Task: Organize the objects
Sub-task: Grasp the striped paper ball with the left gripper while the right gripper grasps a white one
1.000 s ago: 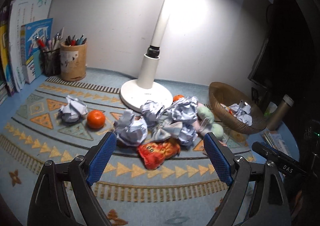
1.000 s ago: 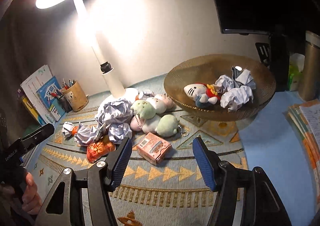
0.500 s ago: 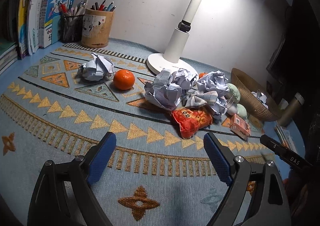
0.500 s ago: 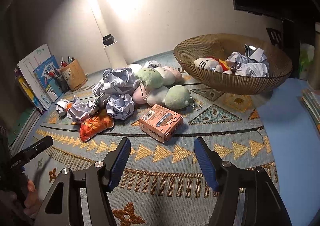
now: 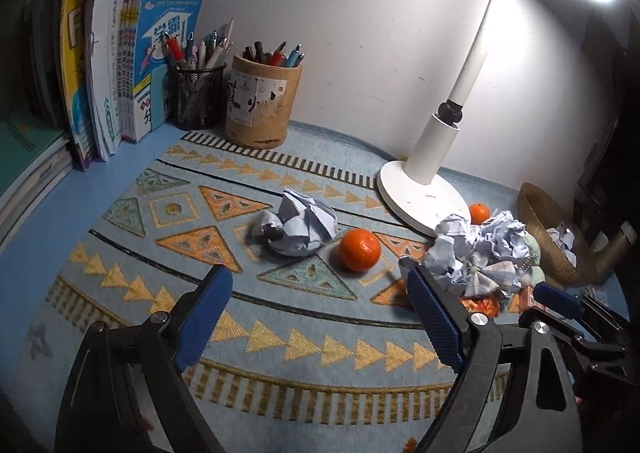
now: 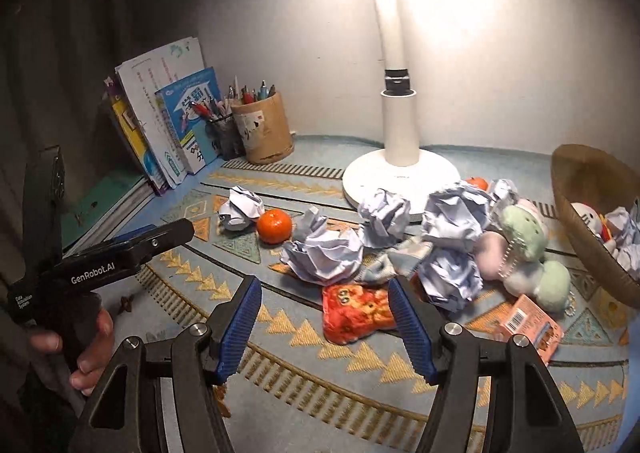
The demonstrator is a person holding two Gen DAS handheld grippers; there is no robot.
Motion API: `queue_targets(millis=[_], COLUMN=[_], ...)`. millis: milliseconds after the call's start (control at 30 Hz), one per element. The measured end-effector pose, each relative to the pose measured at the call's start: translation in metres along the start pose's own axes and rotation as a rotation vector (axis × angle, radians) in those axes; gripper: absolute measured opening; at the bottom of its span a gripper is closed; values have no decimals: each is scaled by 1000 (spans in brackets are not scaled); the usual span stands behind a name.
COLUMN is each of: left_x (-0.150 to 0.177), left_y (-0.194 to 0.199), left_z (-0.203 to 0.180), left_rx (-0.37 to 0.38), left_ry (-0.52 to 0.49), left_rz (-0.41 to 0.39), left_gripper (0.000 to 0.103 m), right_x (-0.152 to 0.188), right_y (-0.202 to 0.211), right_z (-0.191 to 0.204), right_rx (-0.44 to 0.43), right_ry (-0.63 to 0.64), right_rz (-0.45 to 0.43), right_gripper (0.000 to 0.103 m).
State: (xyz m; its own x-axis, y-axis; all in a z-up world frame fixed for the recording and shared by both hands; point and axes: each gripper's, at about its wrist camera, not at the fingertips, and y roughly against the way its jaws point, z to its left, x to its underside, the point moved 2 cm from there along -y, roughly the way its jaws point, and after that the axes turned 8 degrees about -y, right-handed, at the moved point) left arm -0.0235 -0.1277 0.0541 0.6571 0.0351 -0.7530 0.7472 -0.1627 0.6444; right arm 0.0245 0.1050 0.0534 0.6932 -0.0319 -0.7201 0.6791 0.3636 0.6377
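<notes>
left gripper agape; right gripper empty

A lone paper ball lies left beside a tangerine — further right, crumpled papers, plush toys and a red snack bag heap near the wicker bowl.

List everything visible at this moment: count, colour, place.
Paper balls: several loose, white, mat centre; more in the basket
Oranges: two, orange; one mid-mat, one by the lamp base
Snack bag: one, red-orange, front of pile
Plush toys: a few, green and pink, beside the basket; one white in it
Box: one, pink, right front
Basket: one, brown, right
Lamp: one, white, back
Pen pots: two, tan and black, back left
Books: a stack, left
Left gripper: open, empty
Right gripper: open, empty
</notes>
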Motion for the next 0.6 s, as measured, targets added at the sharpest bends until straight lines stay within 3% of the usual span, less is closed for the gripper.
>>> queue_targets(millis=[267, 467, 533, 600], left_x=[-21, -22, -25, -25], left_y=[-75, -101, -99, -101], left_z=[29, 33, 33, 30], left_rx=[48, 81, 86, 95], left_ry=[41, 75, 76, 64], left_rz=[125, 160, 137, 139], left_gripper=[88, 87, 83, 63], right_x=[-9, -6, -7, -7], right_y=[-71, -100, -102, -103], right_z=[17, 12, 11, 12], right_rx=[95, 163, 164, 166], right_ry=[65, 79, 72, 73], right_rz=[76, 109, 97, 88], right_gripper=[64, 64, 65, 65])
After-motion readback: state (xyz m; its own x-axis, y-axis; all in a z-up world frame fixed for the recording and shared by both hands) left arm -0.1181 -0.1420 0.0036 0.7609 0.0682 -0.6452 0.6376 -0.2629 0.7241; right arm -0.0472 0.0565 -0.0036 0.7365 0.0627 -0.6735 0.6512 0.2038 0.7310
